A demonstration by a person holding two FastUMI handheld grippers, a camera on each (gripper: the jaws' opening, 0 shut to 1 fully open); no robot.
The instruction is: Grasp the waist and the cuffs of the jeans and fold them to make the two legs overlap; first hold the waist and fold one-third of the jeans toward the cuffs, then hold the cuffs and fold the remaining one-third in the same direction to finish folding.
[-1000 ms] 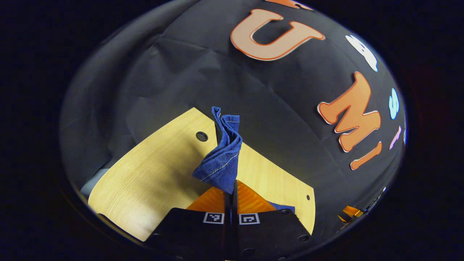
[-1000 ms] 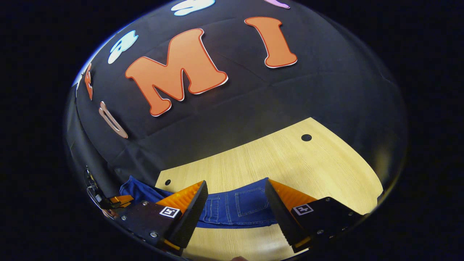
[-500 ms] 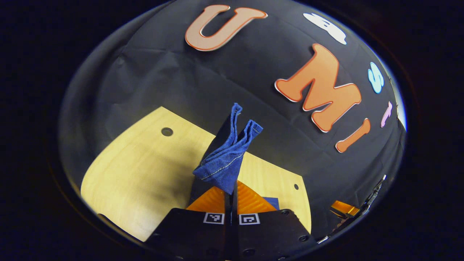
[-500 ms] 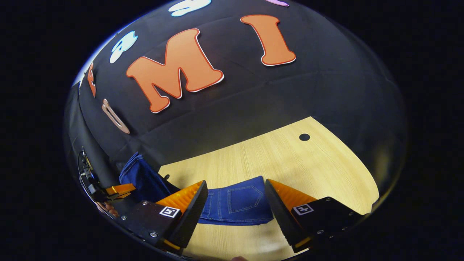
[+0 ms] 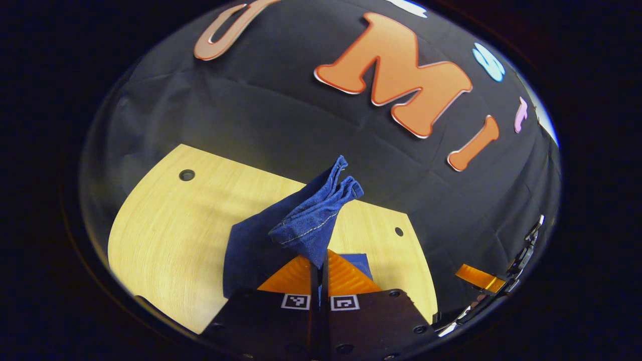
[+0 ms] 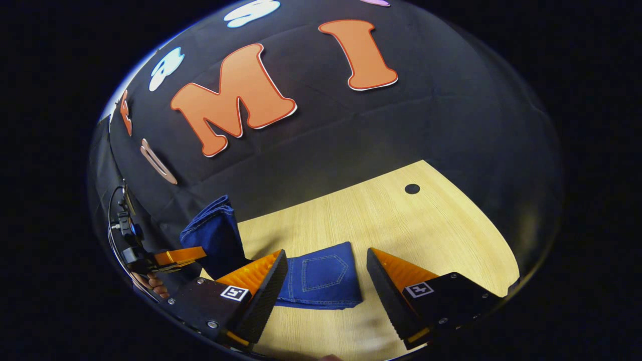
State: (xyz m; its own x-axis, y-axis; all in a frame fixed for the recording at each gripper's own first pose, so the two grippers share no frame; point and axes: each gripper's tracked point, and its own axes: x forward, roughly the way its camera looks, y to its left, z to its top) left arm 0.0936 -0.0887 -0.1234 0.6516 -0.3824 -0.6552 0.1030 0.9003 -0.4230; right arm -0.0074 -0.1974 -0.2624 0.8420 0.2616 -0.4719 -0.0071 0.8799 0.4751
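The blue jeans (image 6: 321,273) lie on the wooden table (image 6: 401,225), folded, with a back pocket facing up. My right gripper (image 6: 323,286) is open just above them, one finger on each side, touching nothing. My left gripper (image 5: 321,260) is shut on the cuffs (image 5: 316,220), which stick up bunched past its fingertips, while denim hangs down to the table on the left. In the right gripper view, the lifted cuffs (image 6: 213,235) rise at the left, held by the left gripper (image 6: 175,256) and a hand (image 6: 150,286).
The black cloth wall stands close behind the table's far edge. The tabletop has small round holes (image 5: 186,175) (image 6: 412,188). Bare wood (image 5: 165,235) spreads left of the hanging denim. The right gripper (image 5: 481,278) shows at the far right edge of the left gripper view.
My left gripper has carried the cuffs up and over toward the folded part. The flat denim on the table has grown shorter. The right gripper stays open, almost still.
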